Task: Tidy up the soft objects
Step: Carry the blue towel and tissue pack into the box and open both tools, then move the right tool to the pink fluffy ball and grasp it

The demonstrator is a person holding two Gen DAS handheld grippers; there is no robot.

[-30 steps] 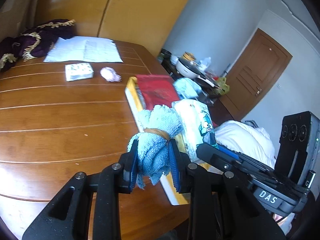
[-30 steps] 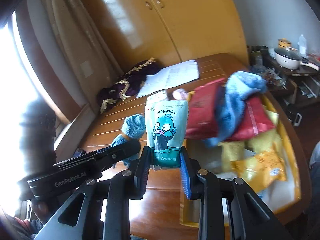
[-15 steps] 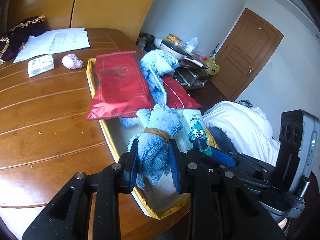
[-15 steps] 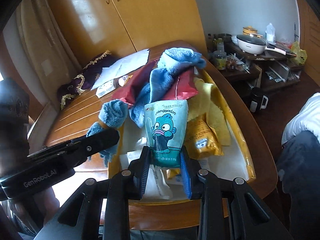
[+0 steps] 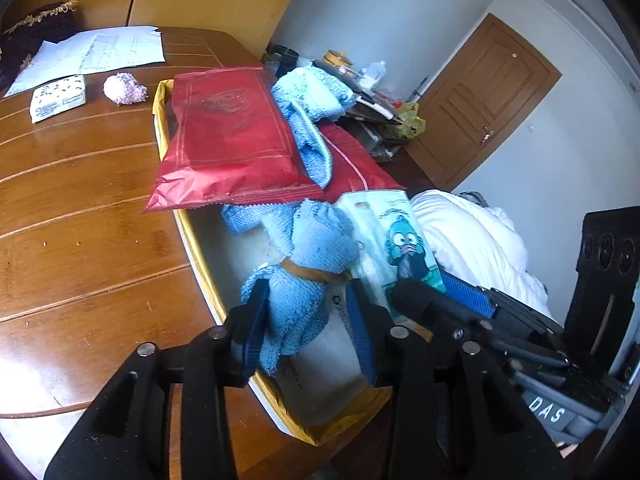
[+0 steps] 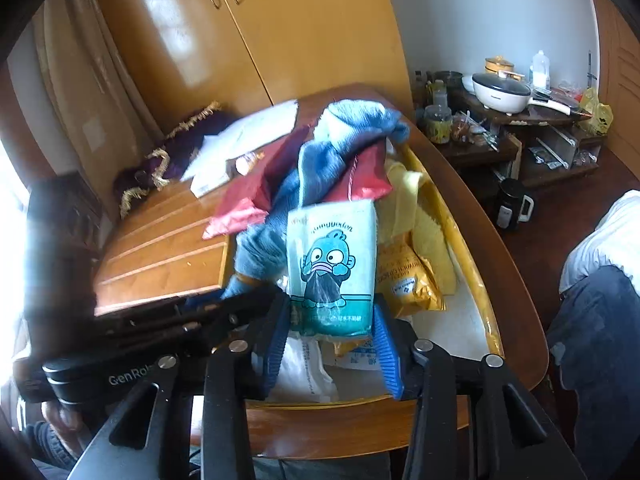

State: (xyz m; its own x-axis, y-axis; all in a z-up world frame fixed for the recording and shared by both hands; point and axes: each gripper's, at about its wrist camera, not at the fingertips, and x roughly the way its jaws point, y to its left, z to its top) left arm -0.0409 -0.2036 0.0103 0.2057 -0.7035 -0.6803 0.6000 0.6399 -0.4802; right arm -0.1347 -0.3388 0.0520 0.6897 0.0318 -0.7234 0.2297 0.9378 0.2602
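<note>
Left of the yellow tray (image 5: 188,236), a tissue pack (image 5: 58,98) and pink puff (image 5: 124,88) remain unsorted on the bench (image 5: 80,216). Left gripper (image 5: 308,328), jaws just parted, releases the tied blue cloth (image 5: 304,256) over the tray. Right gripper (image 6: 332,340), likewise just opened, releases the cartoon wipes pack (image 6: 332,268) there.

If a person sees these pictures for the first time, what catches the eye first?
Probably the heaped yellow tray on the wooden table, with a red packet on top. Close in front, a blue towel bundle sits between the left hand-held gripper pads, and a cartoon pouch between the right hand-held gripper pads.
</note>
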